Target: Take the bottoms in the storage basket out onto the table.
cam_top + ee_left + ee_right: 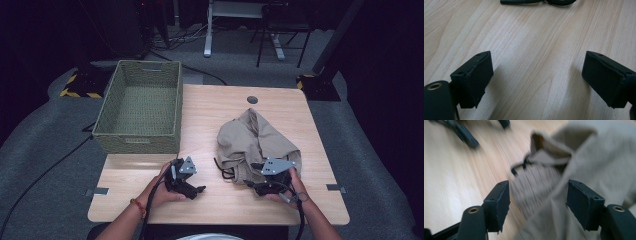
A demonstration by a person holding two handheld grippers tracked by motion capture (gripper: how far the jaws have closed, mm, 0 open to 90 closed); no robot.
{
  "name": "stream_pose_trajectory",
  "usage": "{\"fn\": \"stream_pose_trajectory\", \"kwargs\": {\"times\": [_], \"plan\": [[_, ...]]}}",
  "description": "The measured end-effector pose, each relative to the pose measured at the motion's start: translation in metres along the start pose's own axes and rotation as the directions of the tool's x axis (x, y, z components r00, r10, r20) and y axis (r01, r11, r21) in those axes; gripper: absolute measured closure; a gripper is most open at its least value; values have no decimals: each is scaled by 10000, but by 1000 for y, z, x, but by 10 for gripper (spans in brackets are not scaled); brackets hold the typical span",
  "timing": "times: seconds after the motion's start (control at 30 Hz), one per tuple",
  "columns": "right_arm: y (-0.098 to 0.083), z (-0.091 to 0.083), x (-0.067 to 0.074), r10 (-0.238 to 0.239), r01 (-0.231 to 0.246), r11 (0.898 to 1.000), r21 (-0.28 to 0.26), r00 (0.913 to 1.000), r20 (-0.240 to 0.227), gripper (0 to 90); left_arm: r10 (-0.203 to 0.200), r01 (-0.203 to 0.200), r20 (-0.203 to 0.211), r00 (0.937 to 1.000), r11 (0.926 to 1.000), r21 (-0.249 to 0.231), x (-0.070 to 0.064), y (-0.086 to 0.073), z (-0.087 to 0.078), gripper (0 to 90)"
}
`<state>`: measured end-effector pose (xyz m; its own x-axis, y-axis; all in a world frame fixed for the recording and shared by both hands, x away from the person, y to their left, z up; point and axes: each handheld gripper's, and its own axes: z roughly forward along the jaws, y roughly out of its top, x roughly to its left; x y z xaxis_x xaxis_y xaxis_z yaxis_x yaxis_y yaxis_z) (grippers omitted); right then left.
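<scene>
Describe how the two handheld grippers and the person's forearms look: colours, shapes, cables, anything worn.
Both the left gripper and the right gripper are black, each topped by a grey three-cornered plate with small holes and trailing a black cable. Their pads are blocky, black and rough-edged, with brass-coloured rings behind. The forearms are bare; the left wrist wears a red-orange band.

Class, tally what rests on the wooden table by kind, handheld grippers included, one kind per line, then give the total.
Woven green basket: 1
Crumpled beige garment: 1
Handheld grippers, left gripper and right gripper: 2
Total: 4
</scene>
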<state>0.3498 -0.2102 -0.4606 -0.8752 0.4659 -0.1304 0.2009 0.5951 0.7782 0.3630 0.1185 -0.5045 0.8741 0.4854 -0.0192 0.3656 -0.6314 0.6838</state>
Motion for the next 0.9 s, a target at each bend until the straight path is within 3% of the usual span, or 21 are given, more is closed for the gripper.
{"fn": "stream_pose_trajectory", "kwargs": {"times": [0.1,0.23,0.4,0.63,0.9], "plan": [[4,2,4,146,-168,9988,-458,9988,-472,351,7,-7,2,10000,10000,2,0,0,0,108],[1,23,6,-30,41,9998,206,9986,-525,327,3,-3,1,10000,10000,-1,0,0,0,108],[-3,29,3,63,-50,9993,382,9994,-345,328,2,-2,2,10000,10000,-2,0,0,0,108],[-11,40,0,-86,53,9936,1126,9995,288,327,1,-1,2,10000,10000,-2,0,0,0,108],[-13,40,-6,243,-235,9944,1033,9997,-59,547,-5,5,0,10000,10000,-4,0,0,0,108]]}}
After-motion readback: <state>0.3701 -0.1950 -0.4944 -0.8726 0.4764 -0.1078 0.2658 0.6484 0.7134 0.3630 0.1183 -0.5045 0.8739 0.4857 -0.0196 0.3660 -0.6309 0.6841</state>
